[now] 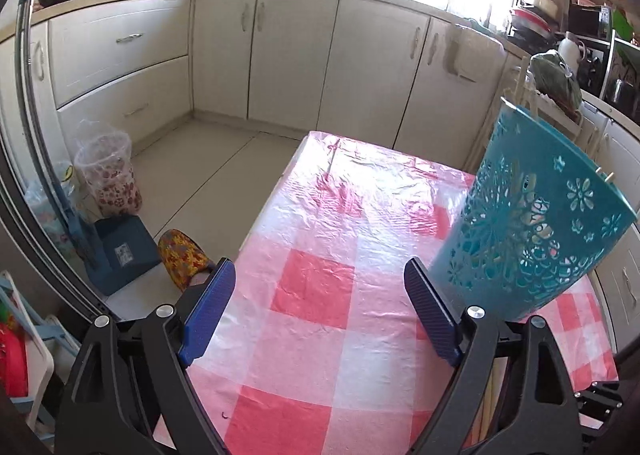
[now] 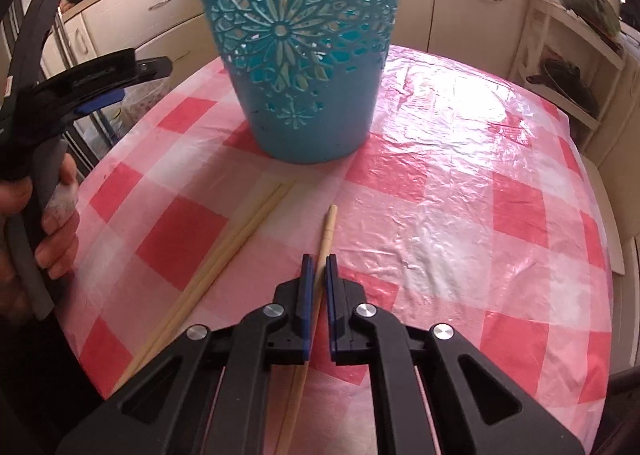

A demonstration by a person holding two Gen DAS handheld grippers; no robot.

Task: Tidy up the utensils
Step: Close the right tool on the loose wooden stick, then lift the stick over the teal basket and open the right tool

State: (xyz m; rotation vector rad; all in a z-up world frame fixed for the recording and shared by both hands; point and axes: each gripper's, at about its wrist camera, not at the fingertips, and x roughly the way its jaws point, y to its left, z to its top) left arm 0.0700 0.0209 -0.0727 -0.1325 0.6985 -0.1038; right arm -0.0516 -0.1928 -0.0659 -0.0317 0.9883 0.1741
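The right tool [image 2: 319,261] is clamped on a pale wooden chopstick [image 2: 327,229] lying on the pink-and-white checked plastic-covered surface [image 2: 460,215]. Two more wooden chopsticks [image 2: 236,239] lie just left. Ahead stands a teal perforated plastic holder [image 2: 304,55]. The left tool [image 1: 320,275] gapes wide, empty, beside it.

Ahead of the right claw [image 2: 319,260], black with blue pads [image 2: 307,287], stands a teal utensil holder [image 2: 296,55] with cut-out flower patterns. A pale wooden chopstick [image 2: 326,231] lies between the pads; 2 more chopsticks [image 2: 224,251] lie left, on the bench's pink-and-white checked plastic cloth [image 2: 460,223].
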